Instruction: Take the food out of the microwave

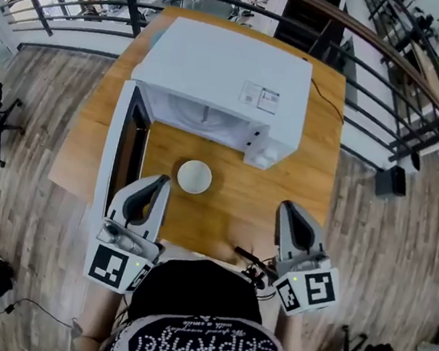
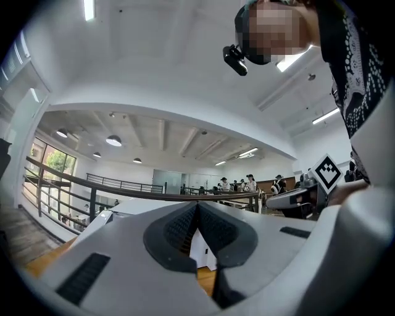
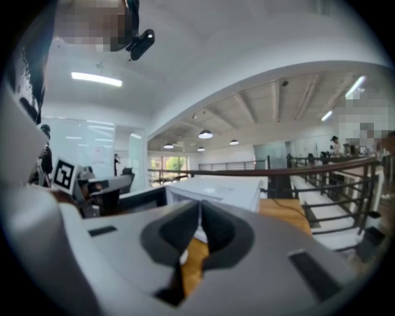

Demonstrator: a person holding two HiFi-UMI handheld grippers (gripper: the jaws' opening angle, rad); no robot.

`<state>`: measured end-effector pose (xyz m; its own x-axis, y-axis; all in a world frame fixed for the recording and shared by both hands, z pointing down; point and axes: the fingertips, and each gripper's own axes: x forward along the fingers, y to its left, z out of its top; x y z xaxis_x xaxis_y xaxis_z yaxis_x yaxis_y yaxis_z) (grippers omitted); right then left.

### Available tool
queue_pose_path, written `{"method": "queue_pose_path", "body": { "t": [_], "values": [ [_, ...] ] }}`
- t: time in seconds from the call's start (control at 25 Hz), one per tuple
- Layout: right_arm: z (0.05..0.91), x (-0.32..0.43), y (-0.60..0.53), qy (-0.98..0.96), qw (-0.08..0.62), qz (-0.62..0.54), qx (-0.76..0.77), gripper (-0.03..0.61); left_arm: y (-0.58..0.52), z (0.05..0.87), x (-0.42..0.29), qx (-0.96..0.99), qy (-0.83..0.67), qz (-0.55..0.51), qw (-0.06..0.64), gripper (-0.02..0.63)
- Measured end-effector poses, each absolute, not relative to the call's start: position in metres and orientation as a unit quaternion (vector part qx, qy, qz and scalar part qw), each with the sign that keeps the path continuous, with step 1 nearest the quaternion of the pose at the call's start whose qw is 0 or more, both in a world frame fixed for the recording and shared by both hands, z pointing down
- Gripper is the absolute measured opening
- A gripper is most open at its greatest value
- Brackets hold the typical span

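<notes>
Bowl [image 1: 194, 177], round, plain white, contents indiscernible, stood on the wooden table [image 1: 226, 216]. Nearest the person, the left gripper [image 1: 156, 183] and right gripper [image 1: 288, 209] had jaws pressed together, holding nothing. Beyond the bowl stood the white microwave [image 1: 225, 74], its door [image 1: 115, 156] open.

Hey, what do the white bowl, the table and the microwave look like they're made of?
The white bowl looks like glazed ceramic, possibly plastic: smooth, plain white, slight sheen. The table looks like wood or wood veneer with a satin finish: warm brown with faint grain streaks. The microwave casing is probably painted sheet metal: flat, smooth white panels.
</notes>
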<state>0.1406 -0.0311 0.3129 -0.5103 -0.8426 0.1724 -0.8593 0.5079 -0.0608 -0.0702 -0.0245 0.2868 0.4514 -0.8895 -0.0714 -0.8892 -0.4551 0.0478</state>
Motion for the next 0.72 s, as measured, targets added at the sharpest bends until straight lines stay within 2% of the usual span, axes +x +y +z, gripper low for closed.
{"method": "queue_pose_path", "body": {
  "t": [0.24, 0.44, 0.72],
  "values": [
    [0.308, 0.186, 0.002, -0.852, 0.106, 0.052, 0.511, 0.037, 0.000, 0.281, -0.053, 0.862, -0.505, -0.055, 0.007, 0.031],
    [0.325, 0.204, 0.020, -0.832, 0.099, 0.079, 0.539, 0.037, 0.010, 0.285, -0.036, 0.868, -0.495, -0.046, 0.003, 0.031],
    [0.329, 0.190, 0.027, -0.835, 0.091, 0.076, 0.538, 0.037, 0.020, 0.287, -0.032, 0.864, -0.500, -0.052, 0.006, 0.031]
  ]
}}
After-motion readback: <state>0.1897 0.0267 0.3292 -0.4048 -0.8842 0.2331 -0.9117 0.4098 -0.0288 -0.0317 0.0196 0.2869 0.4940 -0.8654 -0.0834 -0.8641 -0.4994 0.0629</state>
